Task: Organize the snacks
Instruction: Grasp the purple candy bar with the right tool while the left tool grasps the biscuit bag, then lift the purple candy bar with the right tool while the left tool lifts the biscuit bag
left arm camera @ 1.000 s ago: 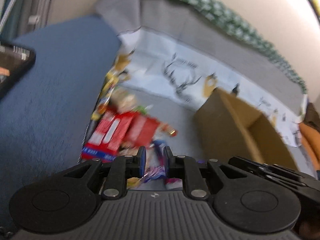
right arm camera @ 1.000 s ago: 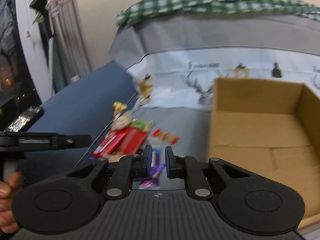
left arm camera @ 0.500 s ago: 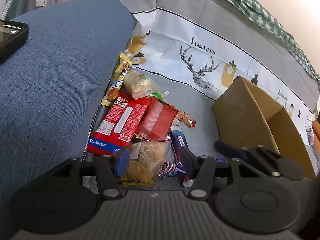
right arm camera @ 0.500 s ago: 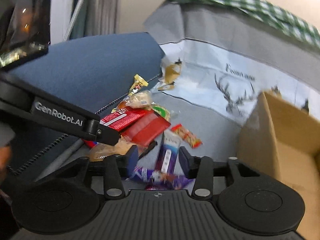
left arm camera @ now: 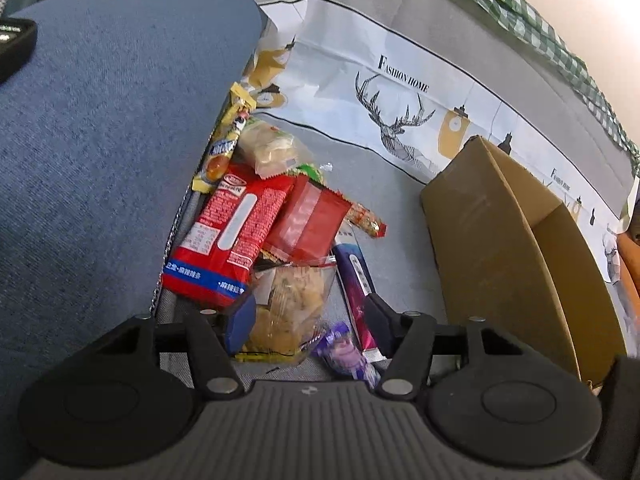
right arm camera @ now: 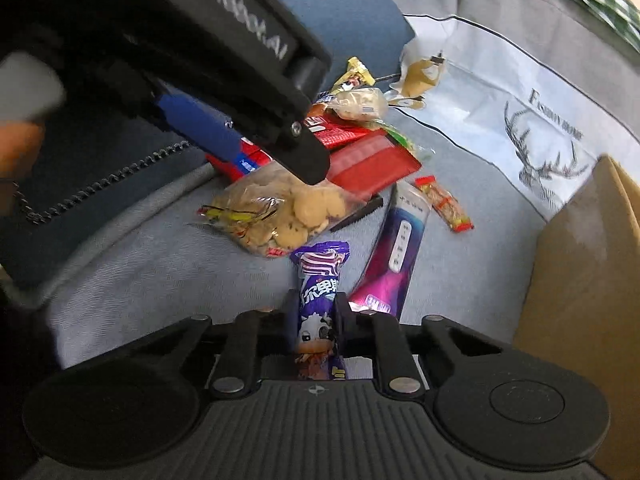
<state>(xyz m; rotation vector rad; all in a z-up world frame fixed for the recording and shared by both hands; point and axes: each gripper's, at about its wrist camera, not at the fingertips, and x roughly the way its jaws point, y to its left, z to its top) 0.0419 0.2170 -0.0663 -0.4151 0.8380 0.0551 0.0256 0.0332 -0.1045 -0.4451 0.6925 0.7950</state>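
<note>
Between the fingers of the right gripper (right arm camera: 316, 320), at bottom centre of the right wrist view, lies the purple milk-candy wrapper (right arm camera: 320, 280). The jaws have closed in against its sides and appear to grip it, though whether it has left the grey bed sheet (right arm camera: 160, 264) I cannot tell. Its long axis runs straight up the frame, in line with the fingers, the twisted end pointing away from the camera.

Just right of it, nearly parallel, rests the purple-and-magenta snack box (right arm camera: 394, 256); just above and left sits the clear cookie bag (right arm camera: 276, 212), with the red packets (right arm camera: 372, 160) behind it.

At lower centre of the left wrist view, the left gripper (left arm camera: 308, 320) is spread wide and holds nothing. The cookie bag (left arm camera: 288, 304) lies between its fingers, long axis up the frame, the blue pad (left arm camera: 240, 320) close beside its left edge. The same purple wrapper (left arm camera: 344, 352) shows near the right finger.

The cardboard box (right arm camera: 580, 280) fills the right side of the right view, open side up, and is the likely destination. It stands nearer the right gripper. Bare sheet lies between wrapper and box wall, so a lift and a sweep rightward looks unobstructed, provided the wrapper clears the box rim (left arm camera: 516, 208). On the left, the blue cushion (left arm camera: 100, 140) hems in the pile.
</note>
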